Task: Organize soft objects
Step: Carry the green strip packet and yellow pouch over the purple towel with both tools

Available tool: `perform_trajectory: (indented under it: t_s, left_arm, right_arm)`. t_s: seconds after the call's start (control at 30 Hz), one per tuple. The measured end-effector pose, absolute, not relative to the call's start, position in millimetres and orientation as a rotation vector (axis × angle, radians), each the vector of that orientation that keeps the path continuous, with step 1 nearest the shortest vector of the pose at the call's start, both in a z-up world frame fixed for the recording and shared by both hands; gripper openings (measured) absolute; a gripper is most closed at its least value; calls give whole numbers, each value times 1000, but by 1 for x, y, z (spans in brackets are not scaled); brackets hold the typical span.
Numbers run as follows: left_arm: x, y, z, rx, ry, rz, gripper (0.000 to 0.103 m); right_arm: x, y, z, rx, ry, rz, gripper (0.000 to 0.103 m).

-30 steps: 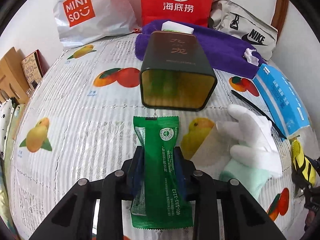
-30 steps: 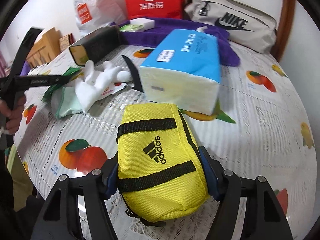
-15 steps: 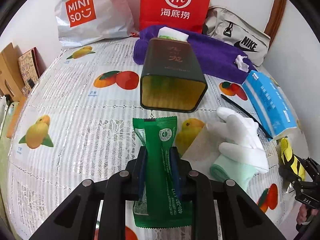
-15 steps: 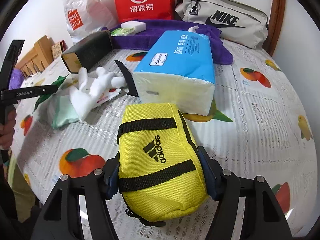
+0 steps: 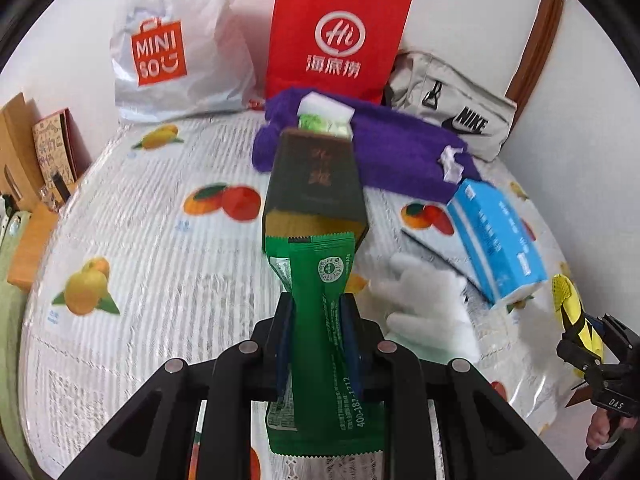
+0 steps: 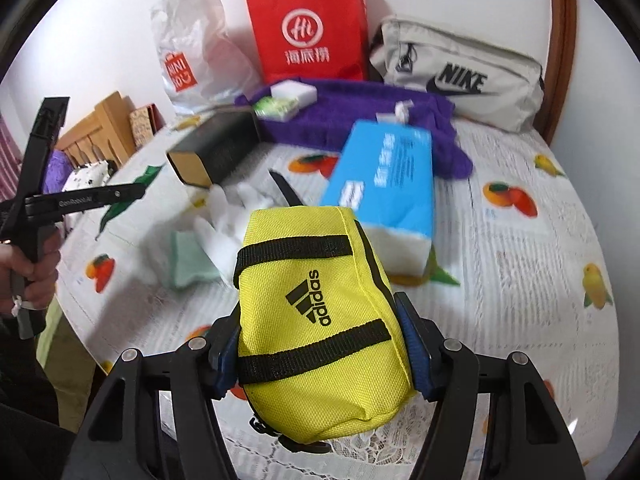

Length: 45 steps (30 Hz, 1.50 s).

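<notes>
Left wrist view: the left hand-held gripper (image 5: 316, 336) clamps a green snack packet (image 5: 320, 320) above the fruit-print table (image 5: 160, 248), in front of a dark tin box (image 5: 316, 184) (lying on its side). Right wrist view: the right hand-held gripper (image 6: 320, 344) squeezes a yellow Adidas pouch (image 6: 316, 320), lifted clear of the table, near a blue tissue pack (image 6: 384, 184) and white glove (image 6: 228, 216).

Over at the wall, a red paper bag (image 5: 338, 36) stands upright, with a white plastic shopping bag (image 5: 176, 48) slumped just beside it. On the fruit-print tablecloth (image 5: 160, 264) a dark box (image 5: 316, 184) lies on its side, open end toward the camera. A thin black strip (image 6: 286, 192) lies flat beside the box. Off the table's edge, wooden furniture (image 6: 100, 128) shows, and a brown wooden frame (image 6: 562, 40) runs along the wall.
</notes>
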State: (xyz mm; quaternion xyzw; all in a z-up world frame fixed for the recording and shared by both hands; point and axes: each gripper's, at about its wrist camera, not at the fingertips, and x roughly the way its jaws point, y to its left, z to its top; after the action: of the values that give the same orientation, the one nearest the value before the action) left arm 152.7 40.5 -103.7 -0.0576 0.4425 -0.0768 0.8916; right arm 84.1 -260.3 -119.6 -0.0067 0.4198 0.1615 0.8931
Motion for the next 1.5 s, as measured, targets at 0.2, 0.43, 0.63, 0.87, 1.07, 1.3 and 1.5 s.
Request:
perform_trajectory:
  t_s: [0.2, 0.43, 0.63, 0.87, 1.07, 1.3, 1.5]
  left_arm:
    - [165, 40, -81, -128, 884, -177, 22]
    - [195, 38, -63, -123, 866, -183, 22]
    - [231, 34, -54, -112, 864, -185, 22]
    - [279, 29, -54, -113, 871, -205, 22]
    - [313, 24, -61, -139, 897, -233, 22]
    - [350, 15, -68, -148, 923, -259, 22]
    - [376, 15, -73, -150, 939, -262, 23]
  right_arm:
    - [103, -260, -96, -19, 828, 340, 66]
    - [145, -264, -72, -17, 778, 343, 66]
    - [196, -262, -62, -16, 753, 352, 66]
    - [259, -267, -63, 19, 752, 346, 66]
    - [306, -271, -65, 24, 765, 346, 66]
    - [360, -267, -75, 14, 821, 358, 66]
    - [397, -253, -99, -30, 900, 393, 66]
